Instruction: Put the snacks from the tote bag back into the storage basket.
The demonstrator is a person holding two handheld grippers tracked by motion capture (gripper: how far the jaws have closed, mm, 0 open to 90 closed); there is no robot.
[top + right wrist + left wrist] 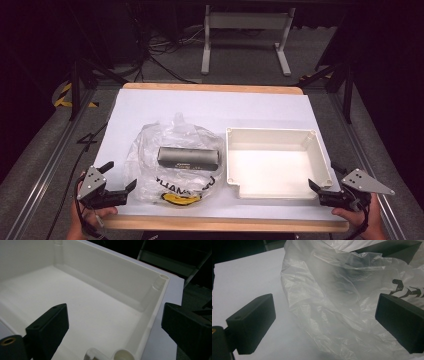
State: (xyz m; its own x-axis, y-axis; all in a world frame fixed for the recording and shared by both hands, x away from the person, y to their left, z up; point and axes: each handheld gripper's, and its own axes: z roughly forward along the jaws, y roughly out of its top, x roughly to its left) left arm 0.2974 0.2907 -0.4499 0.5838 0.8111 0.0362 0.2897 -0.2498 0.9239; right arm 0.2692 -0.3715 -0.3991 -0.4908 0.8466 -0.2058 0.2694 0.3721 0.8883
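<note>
the left gripper (121, 176) has its jaws wide apart, holding nothing, just beside the crumpled clear plastic bag (172, 162) on the white table (210, 107). inside the bag lies a dark long box (188, 158). the right gripper (320, 186) is also spread apart and empty, at the near right corner of the white tray (316, 145), right of the bag.
</note>
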